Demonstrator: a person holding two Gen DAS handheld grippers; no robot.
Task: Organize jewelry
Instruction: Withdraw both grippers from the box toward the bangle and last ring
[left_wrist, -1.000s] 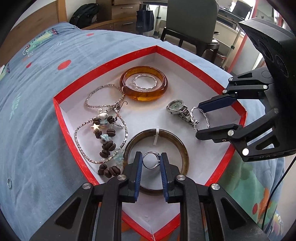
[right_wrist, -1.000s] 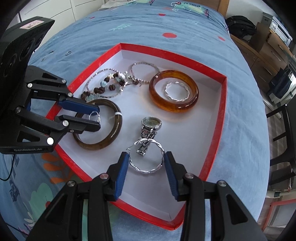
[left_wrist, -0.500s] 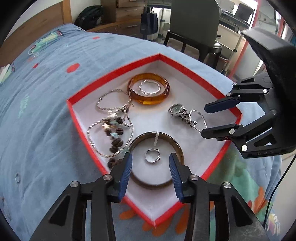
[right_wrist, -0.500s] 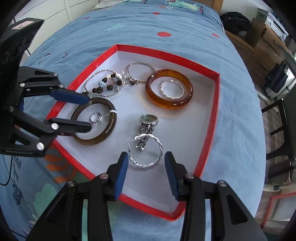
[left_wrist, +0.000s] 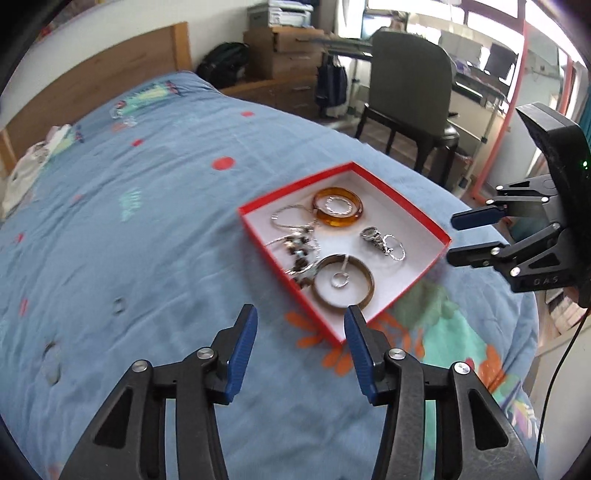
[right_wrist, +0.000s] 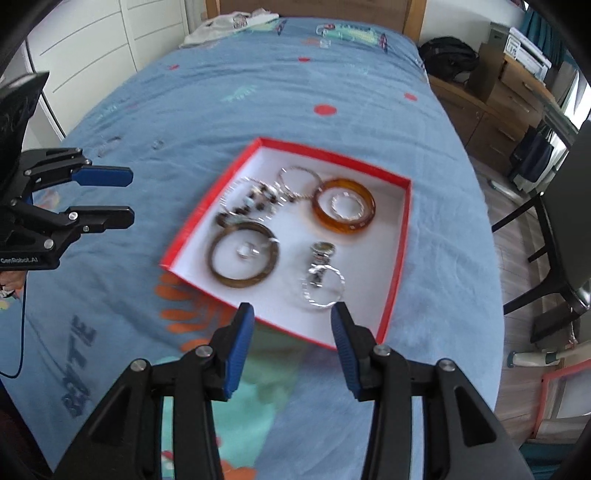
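The blue bedspread filled the view, and the red box sat ahead of both tools. Inside lay an orange bangle, a brown bangle ringing a small ring, and a watch. The left gripper and right gripper hung spread wide, holding nothing, well clear, nothing between.
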